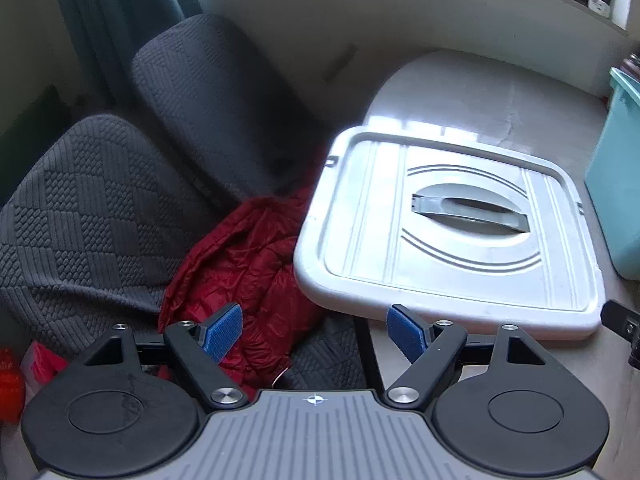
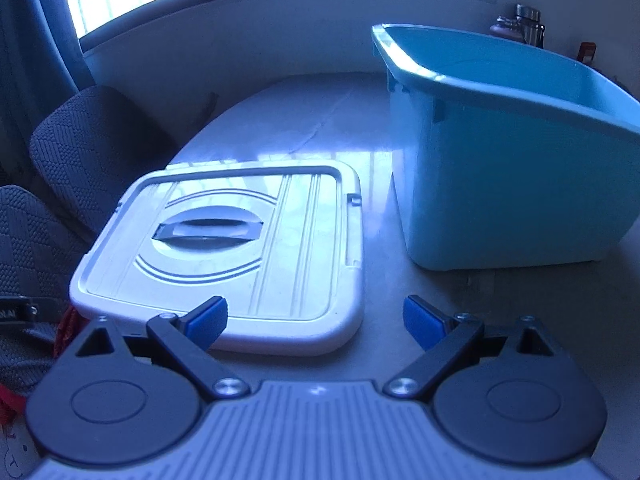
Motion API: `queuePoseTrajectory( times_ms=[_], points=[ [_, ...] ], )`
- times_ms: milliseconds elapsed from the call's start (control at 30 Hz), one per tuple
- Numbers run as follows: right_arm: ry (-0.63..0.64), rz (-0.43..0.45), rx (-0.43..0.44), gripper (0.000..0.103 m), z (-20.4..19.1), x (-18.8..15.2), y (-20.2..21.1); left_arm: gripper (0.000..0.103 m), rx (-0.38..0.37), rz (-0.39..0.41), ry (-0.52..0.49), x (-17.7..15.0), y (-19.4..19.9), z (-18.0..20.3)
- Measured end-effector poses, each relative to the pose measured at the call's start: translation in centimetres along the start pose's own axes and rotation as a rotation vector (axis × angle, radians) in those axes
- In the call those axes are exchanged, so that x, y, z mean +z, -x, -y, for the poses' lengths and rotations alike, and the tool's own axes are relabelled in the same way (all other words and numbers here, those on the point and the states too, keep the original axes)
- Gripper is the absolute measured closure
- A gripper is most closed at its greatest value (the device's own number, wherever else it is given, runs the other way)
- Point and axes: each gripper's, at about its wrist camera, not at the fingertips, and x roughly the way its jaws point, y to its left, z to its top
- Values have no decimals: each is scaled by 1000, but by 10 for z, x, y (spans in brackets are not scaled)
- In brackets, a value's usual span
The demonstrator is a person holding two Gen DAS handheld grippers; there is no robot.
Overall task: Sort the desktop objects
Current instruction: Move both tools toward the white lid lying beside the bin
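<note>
A white plastic lid (image 1: 448,232) with a grey handle lies flat on the pale table, its left edge hanging over the table's edge. It also shows in the right wrist view (image 2: 236,252). A teal storage bin (image 2: 508,152) stands upright and open to its right; its side shows in the left wrist view (image 1: 618,184). My left gripper (image 1: 316,334) is open and empty, near the lid's front left corner. My right gripper (image 2: 316,322) is open and empty, just in front of the lid's front right corner.
Two dark fabric chairs (image 1: 120,200) stand left of the table (image 1: 480,96), with a red jacket (image 1: 248,272) on the seat. Metal bottles (image 2: 524,26) stand on the far right by the wall. A window ledge runs behind.
</note>
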Motion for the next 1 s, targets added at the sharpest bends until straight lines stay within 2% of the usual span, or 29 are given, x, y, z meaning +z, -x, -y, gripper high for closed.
queuePoseTrajectory(
  times_ms=[333, 533, 767, 1000],
  points=[
    [-50, -48, -45, 8, -1, 3, -16, 22, -31, -48, -11, 17, -23, -20],
    [-81, -57, -64, 8, -5, 8, -21, 22, -40, -51, -38, 33, -34, -32],
    [-118, -73, -83, 8, -7, 11, -30, 22, -61, -64, -76, 45, -49, -33],
    [-113, -94, -90, 8, -10, 15, -41, 22, -93, -93, -69, 54, -65, -39]
  ],
)
